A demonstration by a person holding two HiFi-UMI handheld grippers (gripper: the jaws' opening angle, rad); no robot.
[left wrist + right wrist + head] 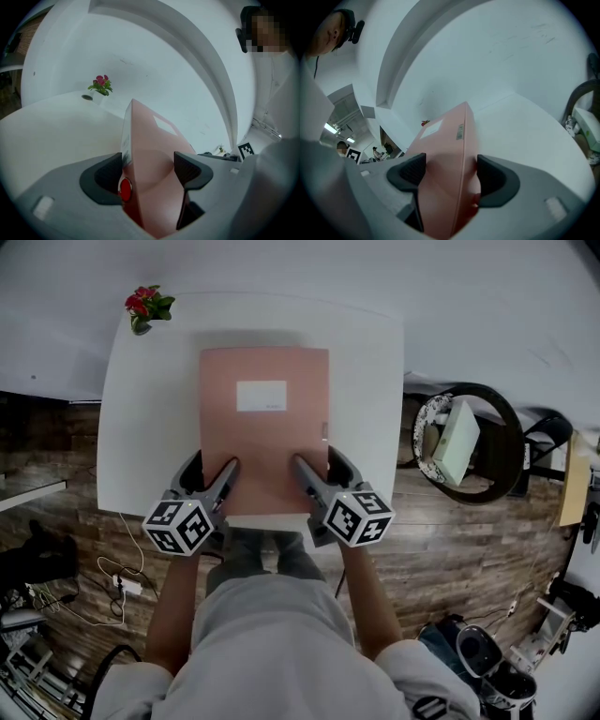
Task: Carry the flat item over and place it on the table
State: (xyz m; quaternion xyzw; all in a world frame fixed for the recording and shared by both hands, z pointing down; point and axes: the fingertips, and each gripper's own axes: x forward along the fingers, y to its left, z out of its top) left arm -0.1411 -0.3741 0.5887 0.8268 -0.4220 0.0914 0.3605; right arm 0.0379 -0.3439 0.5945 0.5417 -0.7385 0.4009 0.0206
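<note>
A flat pink folder (pixel 262 437) with a white label (pixel 262 396) lies over the middle of the white table (pixel 141 427), its near edge by the table's front edge. I cannot tell whether it rests on the top or hangs just above it. My left gripper (pixel 214 470) is shut on the folder's near left corner, and my right gripper (pixel 319 465) on its near right corner. In the left gripper view the folder (pixel 150 140) runs away from between the jaws of the left gripper (pixel 147 171). The right gripper view shows the folder (pixel 445 140) clamped in the right gripper (pixel 450 176).
A small pot of red flowers (pixel 145 307) stands on the table's far left corner. A dark round chair (pixel 502 456) holding a white box (pixel 457 442) is to the right of the table. Cables (pixel 122 582) lie on the wooden floor at the left.
</note>
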